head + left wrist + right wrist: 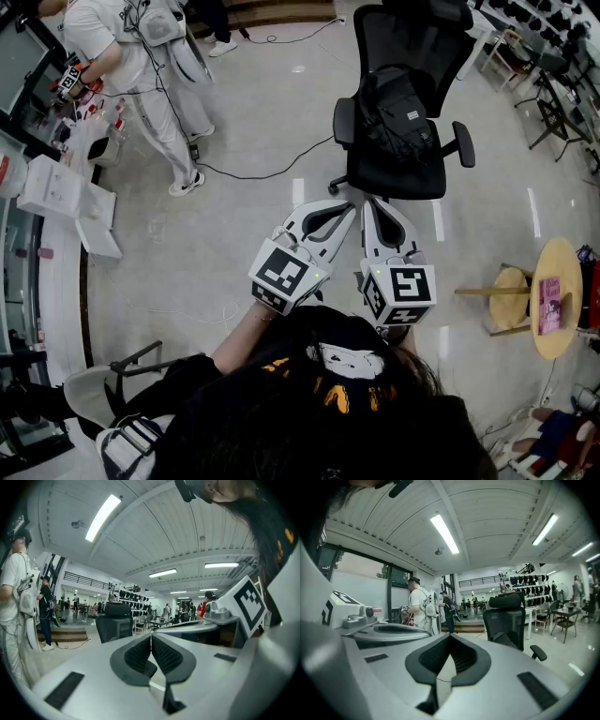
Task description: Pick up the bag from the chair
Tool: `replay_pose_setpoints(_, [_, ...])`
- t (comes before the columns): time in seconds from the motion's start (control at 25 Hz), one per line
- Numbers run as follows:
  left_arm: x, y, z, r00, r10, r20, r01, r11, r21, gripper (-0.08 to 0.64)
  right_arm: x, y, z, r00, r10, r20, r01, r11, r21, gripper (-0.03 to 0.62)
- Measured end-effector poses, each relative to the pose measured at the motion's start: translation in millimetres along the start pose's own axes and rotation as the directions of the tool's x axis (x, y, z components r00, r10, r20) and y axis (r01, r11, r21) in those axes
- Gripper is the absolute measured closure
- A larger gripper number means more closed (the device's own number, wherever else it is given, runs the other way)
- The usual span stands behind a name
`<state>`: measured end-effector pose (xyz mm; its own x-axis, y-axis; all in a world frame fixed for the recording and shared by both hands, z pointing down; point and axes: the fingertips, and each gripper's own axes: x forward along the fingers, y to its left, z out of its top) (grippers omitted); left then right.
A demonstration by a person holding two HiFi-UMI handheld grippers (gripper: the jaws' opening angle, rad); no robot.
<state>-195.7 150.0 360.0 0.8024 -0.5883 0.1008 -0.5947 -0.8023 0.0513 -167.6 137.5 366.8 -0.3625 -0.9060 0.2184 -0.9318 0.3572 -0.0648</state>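
Observation:
A black backpack (400,117) sits upright on the seat of a black office chair (403,171) ahead of me, leaning on the backrest. My left gripper (349,207) and right gripper (373,202) are held side by side, just short of the chair's base, both shut with nothing between the jaws. In the left gripper view the chair (115,625) stands beyond the closed left gripper (151,635). From the right gripper view the chair (509,624) is to the right of the closed right gripper (450,637), with the bag (505,638) dark on its seat.
A person in white (141,66) stands at the upper left beside a counter (37,187). A black cable (262,169) runs across the floor to the chair. A round wooden table (555,295) and a stool (511,298) stand at the right.

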Motion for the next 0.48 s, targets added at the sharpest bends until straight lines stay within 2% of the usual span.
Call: replay_pose_setpoints(0.48, [-2.0,12.9,-13.8,1.0,-0.008,-0.004,0.008,0.999,-0.04,0.551,7.1,8.3,-10.9,1.0,-0.02,0.005,0.02,1.0,-0.001,0.591])
